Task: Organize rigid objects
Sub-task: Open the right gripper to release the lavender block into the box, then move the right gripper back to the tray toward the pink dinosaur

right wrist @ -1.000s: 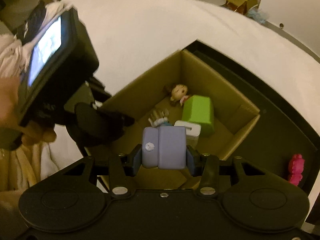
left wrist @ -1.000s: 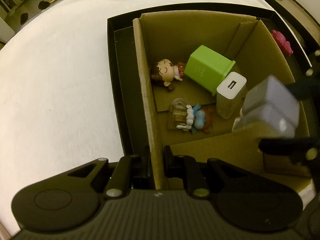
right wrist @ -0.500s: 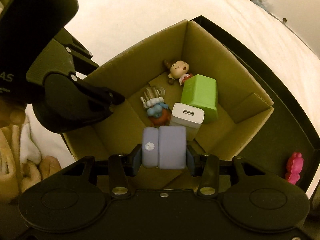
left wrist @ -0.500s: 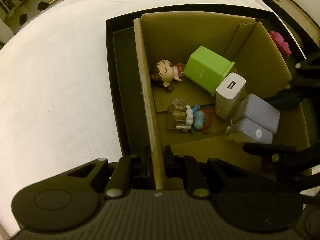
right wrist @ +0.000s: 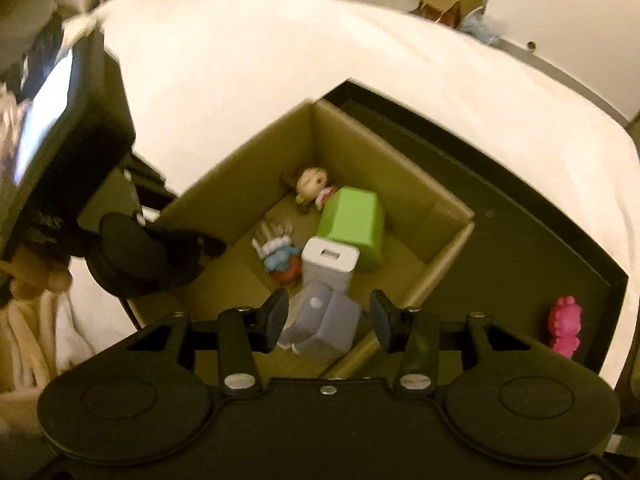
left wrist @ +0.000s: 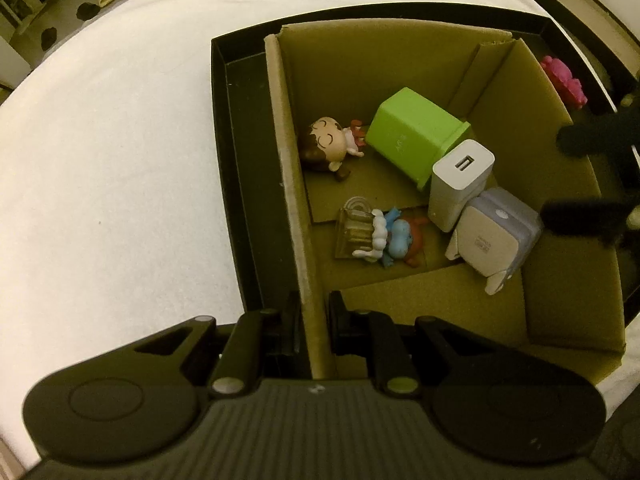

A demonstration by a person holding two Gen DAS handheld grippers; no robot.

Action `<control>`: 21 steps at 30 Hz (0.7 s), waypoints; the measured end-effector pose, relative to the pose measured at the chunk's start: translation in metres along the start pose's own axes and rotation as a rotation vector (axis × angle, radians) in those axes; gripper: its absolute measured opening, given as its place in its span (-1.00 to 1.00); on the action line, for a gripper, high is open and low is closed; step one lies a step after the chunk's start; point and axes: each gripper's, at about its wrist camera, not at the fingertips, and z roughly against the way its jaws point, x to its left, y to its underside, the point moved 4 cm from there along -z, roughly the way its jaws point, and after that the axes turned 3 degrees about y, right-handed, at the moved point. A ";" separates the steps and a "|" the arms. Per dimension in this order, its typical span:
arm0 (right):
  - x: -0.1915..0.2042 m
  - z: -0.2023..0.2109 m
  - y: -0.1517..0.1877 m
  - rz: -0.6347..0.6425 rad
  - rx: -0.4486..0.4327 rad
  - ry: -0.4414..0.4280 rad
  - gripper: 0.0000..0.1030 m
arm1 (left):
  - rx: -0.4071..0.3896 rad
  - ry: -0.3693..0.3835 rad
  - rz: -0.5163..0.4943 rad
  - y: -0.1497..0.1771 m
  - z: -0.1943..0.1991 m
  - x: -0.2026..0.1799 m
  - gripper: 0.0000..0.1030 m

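The left claw [left wrist: 314,320] is closed on the near wall of the open brown cardboard box [left wrist: 290,184], one finger on each side of the wall. The right claw [right wrist: 329,320] hangs above the box with its jaws spread wide and nothing between them. Below it, the lavender-grey plug adapter [right wrist: 326,326] lies tilted on the box floor, touching the white USB charger block [right wrist: 328,270]; its pale face carries a small printed label, too small to read. The green plastic box [left wrist: 416,136] lies on its side with faint embossed lettering I cannot make out. Near it lie a brown-haired doll figurine [left wrist: 326,146] and a blue-and-red toy figure [left wrist: 394,236]. The cardboard box sits in a shallow black tray [left wrist: 236,152], which also holds a pink toy [right wrist: 564,332], on a white-covered worktop [left wrist: 112,152].
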 end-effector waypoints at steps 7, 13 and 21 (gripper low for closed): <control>-0.030 0.019 0.003 -0.079 -0.076 0.019 -0.12 | 0.016 -0.027 -0.008 -0.004 -0.001 -0.005 -0.76; -0.060 0.021 0.017 -0.153 -0.093 0.035 -0.12 | 0.022 -0.036 -0.007 -0.005 -0.002 -0.008 -0.76; -0.098 0.015 0.034 -0.243 -0.092 0.056 -0.11 | 0.033 -0.051 -0.011 -0.006 -0.004 -0.009 -0.75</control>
